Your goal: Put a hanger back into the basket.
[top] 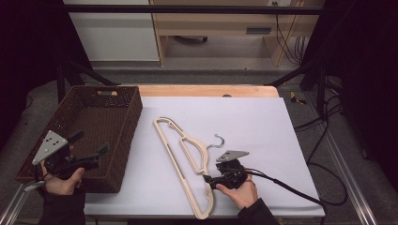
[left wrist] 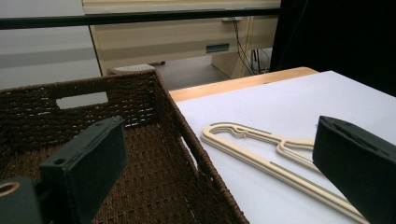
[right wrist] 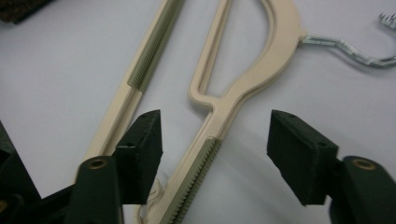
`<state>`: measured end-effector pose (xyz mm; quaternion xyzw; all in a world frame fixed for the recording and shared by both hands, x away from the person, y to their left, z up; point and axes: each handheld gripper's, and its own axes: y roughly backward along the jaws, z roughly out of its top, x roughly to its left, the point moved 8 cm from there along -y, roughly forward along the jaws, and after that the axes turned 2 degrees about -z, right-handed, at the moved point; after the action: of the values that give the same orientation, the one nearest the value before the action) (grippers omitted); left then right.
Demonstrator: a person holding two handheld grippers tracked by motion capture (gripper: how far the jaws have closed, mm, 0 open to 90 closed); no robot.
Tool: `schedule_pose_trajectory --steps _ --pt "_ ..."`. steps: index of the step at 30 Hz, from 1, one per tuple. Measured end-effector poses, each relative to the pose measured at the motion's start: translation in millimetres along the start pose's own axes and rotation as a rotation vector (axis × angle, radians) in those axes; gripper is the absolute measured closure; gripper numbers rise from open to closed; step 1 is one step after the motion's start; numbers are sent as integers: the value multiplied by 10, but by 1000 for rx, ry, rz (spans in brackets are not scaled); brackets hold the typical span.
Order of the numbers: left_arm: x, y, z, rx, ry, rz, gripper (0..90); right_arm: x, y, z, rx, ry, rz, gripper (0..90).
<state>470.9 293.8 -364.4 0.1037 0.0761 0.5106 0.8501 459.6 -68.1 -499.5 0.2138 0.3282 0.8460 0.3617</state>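
Observation:
A cream plastic hanger (top: 174, 161) with a metal hook (top: 217, 139) lies flat on the white table sheet (top: 253, 122). My right gripper (top: 206, 180) sits low over the hanger's near end. In the right gripper view the gripper (right wrist: 215, 135) is open: its two black fingers (right wrist: 140, 149) stand on either side of one ribbed arm of the hanger (right wrist: 261, 70) without touching it. My left gripper (top: 91, 143) is held open above the near right corner of the brown woven basket (top: 129, 126), with nothing between its jaws (left wrist: 219, 149). The hanger (left wrist: 280, 170) lies beyond it.
The basket (left wrist: 140, 93) takes up the table's left side, and what shows of its inside is bare. A wooden table edge (top: 206, 90) runs along the back. Cables trail from my right gripper off the table's right side. Black frame posts stand at both sides.

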Motion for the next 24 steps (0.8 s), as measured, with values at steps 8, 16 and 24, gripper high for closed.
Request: schedule_pose_trajectory --steps 8,16,24 --pt "-25 -15 1 4 -9 -3 28 26 -195 -154 98 -33 6 511" --pt "-38 -37 -13 12 -10 -7 29 73 -265 -175 119 -91 36 639" --pt "-39 -41 -16 10 -8 -7 30 56 -247 -162 115 -125 34 695"
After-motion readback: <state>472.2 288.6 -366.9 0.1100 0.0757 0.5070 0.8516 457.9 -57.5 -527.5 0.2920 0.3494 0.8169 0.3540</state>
